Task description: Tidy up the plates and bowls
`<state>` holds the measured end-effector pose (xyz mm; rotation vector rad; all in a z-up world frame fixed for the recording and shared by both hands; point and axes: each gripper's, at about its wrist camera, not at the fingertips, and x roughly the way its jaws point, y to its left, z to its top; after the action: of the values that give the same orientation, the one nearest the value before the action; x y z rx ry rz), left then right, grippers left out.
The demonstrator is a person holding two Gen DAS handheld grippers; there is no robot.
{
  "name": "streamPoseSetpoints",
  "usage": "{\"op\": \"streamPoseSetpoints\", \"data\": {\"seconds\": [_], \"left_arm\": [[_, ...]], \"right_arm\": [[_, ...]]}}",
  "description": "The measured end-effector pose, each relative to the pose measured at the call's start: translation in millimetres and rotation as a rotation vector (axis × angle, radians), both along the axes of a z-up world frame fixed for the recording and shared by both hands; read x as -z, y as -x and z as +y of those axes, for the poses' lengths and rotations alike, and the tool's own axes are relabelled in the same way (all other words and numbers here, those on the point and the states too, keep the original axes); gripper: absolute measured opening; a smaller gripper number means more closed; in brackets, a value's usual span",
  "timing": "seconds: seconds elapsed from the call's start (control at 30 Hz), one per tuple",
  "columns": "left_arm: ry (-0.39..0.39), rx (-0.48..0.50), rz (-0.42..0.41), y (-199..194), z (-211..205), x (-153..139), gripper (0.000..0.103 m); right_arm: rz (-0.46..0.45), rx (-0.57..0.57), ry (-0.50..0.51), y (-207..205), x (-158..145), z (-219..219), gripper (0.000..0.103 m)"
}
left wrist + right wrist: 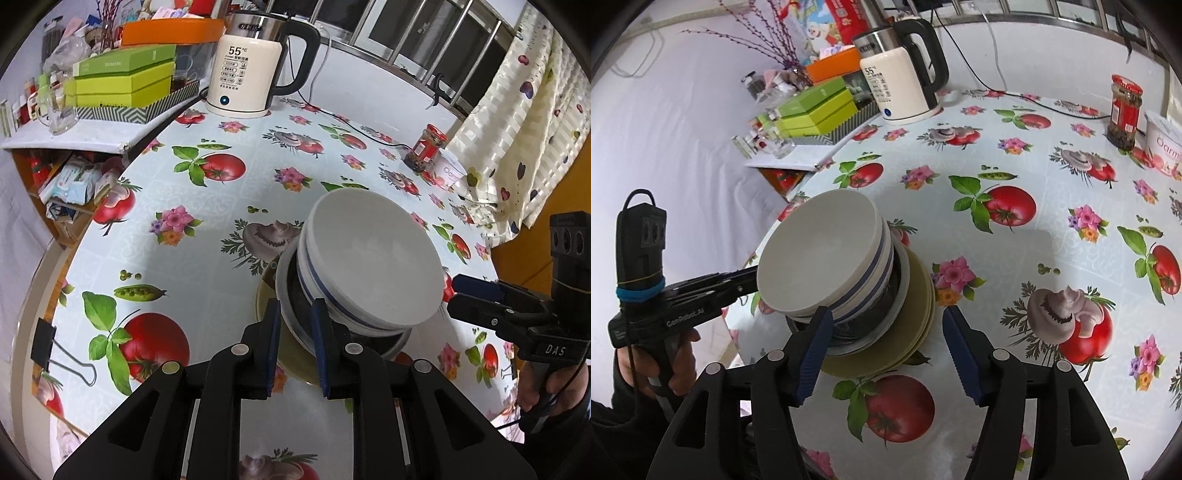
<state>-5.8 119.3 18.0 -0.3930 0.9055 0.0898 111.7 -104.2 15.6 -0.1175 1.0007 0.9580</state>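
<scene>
One stack stands on the flowered table (207,266). Olive plates (295,358) (908,339) lie at the bottom. On them sits a dark bowl with a white rim (295,291) (886,317), then a blue-striped white bowl (332,310) (871,280). A plain white bowl (373,258) (816,251) tops it. My left gripper (295,317) is open by a narrow gap, with the dark bowl's rim showing between its pads. My right gripper (886,343) (460,293) is open wide at the stack's other side, straddling the plates' edge without touching.
A white kettle (251,74) and its cord stand at the back. Green boxes (122,81) sit on a side shelf. A red-lidded jar (424,147) and a tub (448,170) stand by the curtain (517,129). A binder clip (55,350) grips the cloth's near edge.
</scene>
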Motion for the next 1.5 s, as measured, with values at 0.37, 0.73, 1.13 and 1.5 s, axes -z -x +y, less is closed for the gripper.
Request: {"op": "streamPoseSetpoints", "data": {"seconds": [0.37, 0.73, 1.13, 1.5], "left_arm": [[-0.062, 0.029, -0.007, 11.6, -25.2, -3.8, 0.032], [-0.13, 0.03, -0.013, 19.4, -40.0, -3.7, 0.036], [-0.165, 0.014, 0.024, 20.2, -46.6, 6.4, 0.037], [-0.179, 0.004, 0.044, 19.0, -45.8, 14.8, 0.037]], "right_arm": [[-0.063, -0.035, 0.022, 17.9, -4.7, 1.6, 0.071], [-0.124, -0.057, 0.043, 35.4, -5.4, -0.6, 0.079], [-0.163, -0.058, 0.063, 46.8, -2.6, -1.6, 0.083], [-0.16, -0.071, 0.086, 51.4, 3.3, 2.1, 0.083]]}}
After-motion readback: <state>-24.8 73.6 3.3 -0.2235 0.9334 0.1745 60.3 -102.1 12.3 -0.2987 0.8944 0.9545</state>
